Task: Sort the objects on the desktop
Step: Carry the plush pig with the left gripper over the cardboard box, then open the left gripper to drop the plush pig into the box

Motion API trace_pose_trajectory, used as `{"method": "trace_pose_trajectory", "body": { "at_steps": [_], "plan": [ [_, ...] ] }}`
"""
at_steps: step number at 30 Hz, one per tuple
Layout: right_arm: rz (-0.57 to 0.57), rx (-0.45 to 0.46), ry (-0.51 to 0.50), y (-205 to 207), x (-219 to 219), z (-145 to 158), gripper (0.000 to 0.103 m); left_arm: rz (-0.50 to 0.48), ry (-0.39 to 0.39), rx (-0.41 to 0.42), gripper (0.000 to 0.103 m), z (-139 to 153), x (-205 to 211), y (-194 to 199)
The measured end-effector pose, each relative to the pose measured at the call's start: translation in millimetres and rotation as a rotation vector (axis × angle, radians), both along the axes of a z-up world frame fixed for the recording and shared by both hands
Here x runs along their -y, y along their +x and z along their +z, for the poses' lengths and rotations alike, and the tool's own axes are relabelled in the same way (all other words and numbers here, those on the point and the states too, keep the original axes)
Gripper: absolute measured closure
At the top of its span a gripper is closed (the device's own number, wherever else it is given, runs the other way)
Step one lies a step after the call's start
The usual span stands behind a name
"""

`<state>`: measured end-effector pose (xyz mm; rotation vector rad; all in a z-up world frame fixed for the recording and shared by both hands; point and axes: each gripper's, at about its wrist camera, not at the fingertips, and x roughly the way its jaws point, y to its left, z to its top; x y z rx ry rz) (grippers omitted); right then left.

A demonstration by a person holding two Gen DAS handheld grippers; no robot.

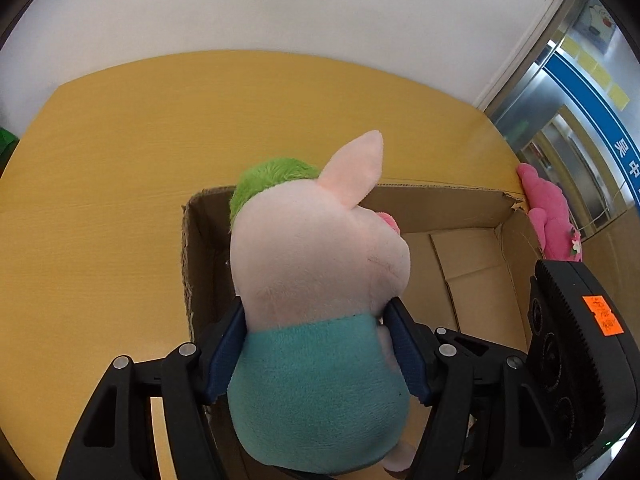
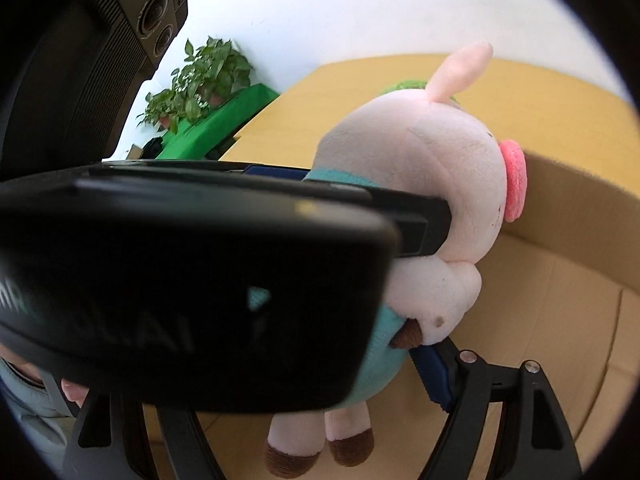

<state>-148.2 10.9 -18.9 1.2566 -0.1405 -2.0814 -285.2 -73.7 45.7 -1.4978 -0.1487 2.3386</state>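
A black gripper (image 2: pixel 436 216) pinches the pig plush (image 2: pixel 432 168) above the cardboard box (image 2: pixel 560 280); potted plants (image 2: pixel 200 76) behind.

Fuzzy plush pig (image 1: pixel 320 272), matt corrugated cardboard box (image 1: pixel 472 272).

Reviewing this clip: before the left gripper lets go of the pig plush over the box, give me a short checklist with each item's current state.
1. Grip: left gripper has both blue pads pressed into the teal body of the pig plush: ok.
2. Position: plush hangs over the open cardboard box, legs inside its walls in the right wrist view: ok.
3. Landing spot: box floor to the plush's right is bare; directly beneath is hidden: cannot tell.
4. Right gripper: mostly hidden behind the left tool, whether it touches the plush: cannot tell.
5. Green plush behind the pig's head, inside or behind the box: cannot tell.
6. Pink plush lies outside the box's right wall: ok.
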Motion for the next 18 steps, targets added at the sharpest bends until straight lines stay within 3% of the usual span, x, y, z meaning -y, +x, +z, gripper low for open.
{"method": "trace_pose_trajectory", "body": {
  "at_steps": [5, 9, 14, 18],
  "plan": [
    [0.033, 0.066, 0.016, 9, 5, -17, 0.021, 0.038, -0.002, 0.083, 0.028, -23, 10, -5],
    [0.015, 0.088, 0.028, 15, 2, -23, 0.017, 0.023, 0.008, 0.059, 0.025, -21, 7, -3],
    [0.009, -0.019, 0.106, 53, -9, 4, 0.016, 0.071, -0.104, -0.070, 0.025, 12, 3, 13],
    [-0.011, -0.127, 0.055, 102, -35, 44, 0.016, 0.087, -0.107, -0.214, 0.022, 51, 10, 51]
  ]
}}
